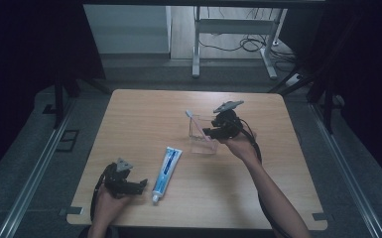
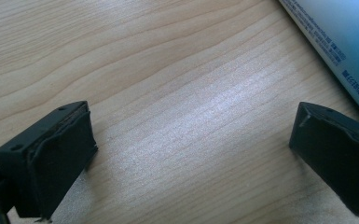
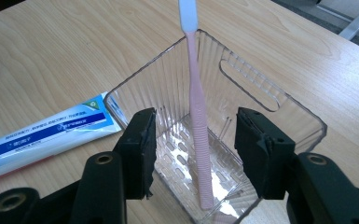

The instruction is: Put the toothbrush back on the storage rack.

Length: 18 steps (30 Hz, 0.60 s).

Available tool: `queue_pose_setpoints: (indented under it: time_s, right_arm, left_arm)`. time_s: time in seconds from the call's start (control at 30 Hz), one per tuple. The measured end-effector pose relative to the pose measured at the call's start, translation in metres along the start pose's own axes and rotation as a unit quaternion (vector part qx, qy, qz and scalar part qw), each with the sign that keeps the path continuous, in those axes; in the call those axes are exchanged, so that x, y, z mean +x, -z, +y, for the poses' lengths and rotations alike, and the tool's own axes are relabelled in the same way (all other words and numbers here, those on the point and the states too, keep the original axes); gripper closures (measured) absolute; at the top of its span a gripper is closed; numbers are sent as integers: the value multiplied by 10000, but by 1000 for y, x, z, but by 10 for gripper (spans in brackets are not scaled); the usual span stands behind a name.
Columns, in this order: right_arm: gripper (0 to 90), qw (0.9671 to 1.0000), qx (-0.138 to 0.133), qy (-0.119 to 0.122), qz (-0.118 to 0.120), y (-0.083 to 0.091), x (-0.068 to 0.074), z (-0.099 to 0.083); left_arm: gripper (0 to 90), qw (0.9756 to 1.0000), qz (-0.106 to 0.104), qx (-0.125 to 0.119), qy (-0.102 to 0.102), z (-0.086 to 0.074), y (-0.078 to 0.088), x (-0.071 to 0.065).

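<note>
Since the pink toothbrush (image 3: 199,140) already stands in the clear bin (image 3: 279,105), the right gripper (image 3: 195,154), jaws apart and empty, should lift straight off; the wide-open, empty left gripper (image 2: 191,154) takes the toothpaste tube (image 1: 166,168) left of the bin.

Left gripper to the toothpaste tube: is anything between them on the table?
Nothing visible. The left gripper lies open on the bare table, and the toothpaste tube lies right beside it, next to one jaw in the left gripper view.
</note>
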State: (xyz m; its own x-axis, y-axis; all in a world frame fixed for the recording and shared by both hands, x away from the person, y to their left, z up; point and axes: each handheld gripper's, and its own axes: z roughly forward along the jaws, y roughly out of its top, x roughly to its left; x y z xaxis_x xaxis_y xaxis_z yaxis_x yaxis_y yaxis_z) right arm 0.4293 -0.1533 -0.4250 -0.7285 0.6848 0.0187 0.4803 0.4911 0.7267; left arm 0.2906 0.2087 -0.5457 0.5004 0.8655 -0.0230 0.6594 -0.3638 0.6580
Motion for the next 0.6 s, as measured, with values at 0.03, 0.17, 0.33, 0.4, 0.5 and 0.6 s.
queue_pose_setpoints:
  time_s: [0.03,0.17,0.33,0.4,0.5,0.6]
  right_arm:
    - [478,10000,-16,1,9,1,0,-1]
    - [457,10000,-36,19,52,5,1,-3]
    - [424,9999,-91,48,121,11,4,-5]
    - [410,9998,-108,55,140,14,5,-6]
    - [391,9997,-129,89,188,17,6,-9]
    - [368,9996,-146,77,227,20,6,-12]
  left_arm:
    - [0,10000,1,2,-1,0,0,0]
    - [0,10000,2,-13,14,0,0,0]
    - [0,10000,2,-15,18,0,0,0]
    - [0,10000,6,-17,19,0,0,0]
    - [0,10000,6,-18,20,0,0,0]
    - [0,10000,2,-17,20,0,0,0]
